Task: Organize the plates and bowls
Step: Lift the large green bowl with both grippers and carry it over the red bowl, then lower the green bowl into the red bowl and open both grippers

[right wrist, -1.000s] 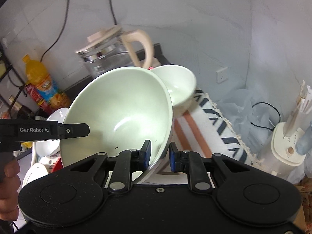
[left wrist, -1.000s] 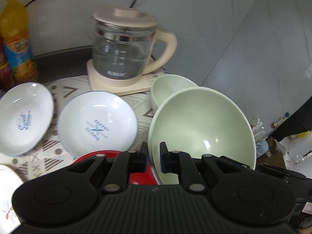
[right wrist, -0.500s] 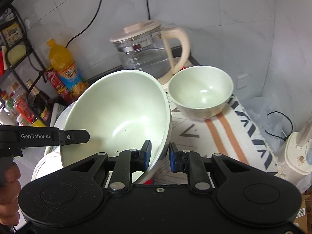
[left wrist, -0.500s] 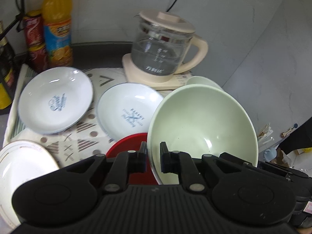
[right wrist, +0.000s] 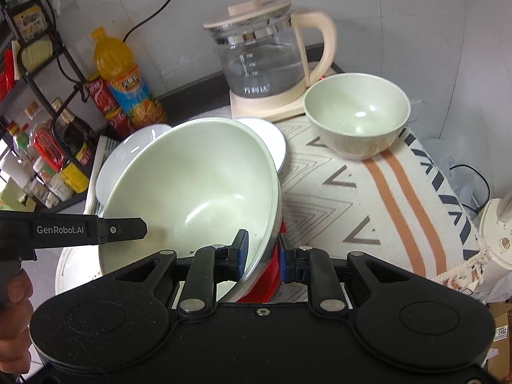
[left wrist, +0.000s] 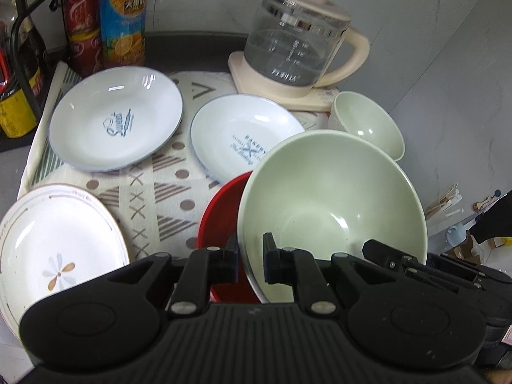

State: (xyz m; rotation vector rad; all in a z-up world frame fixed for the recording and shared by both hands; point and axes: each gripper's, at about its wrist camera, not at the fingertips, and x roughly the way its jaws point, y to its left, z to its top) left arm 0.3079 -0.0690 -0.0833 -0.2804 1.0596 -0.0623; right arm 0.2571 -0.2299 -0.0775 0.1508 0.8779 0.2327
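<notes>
A large pale green bowl [left wrist: 332,204] [right wrist: 192,185] is held tilted by its rim from both sides. My left gripper [left wrist: 251,260] is shut on its left rim. My right gripper [right wrist: 262,252] is shut on its right rim. A red bowl [left wrist: 220,220] [right wrist: 265,275] sits just beneath it; I cannot tell whether they touch. A small green bowl [left wrist: 368,124] [right wrist: 355,115] stands by the kettle. Two white plates with blue print [left wrist: 115,118] [left wrist: 243,140] and a flower-patterned plate [left wrist: 54,246] lie on the patterned cloth [right wrist: 368,192].
A glass kettle [left wrist: 297,38] [right wrist: 265,51] on its cream base stands at the back. An orange drink bottle [left wrist: 123,16] and red cans [left wrist: 80,9] are at the back left, next to a black rack of bottles [right wrist: 48,147]. A hand [right wrist: 12,320] holds the left tool.
Both grippers have carried the large green bowl leftward across the table. The left plates and the bottles have come into view, and more of the red bowl shows under it.
</notes>
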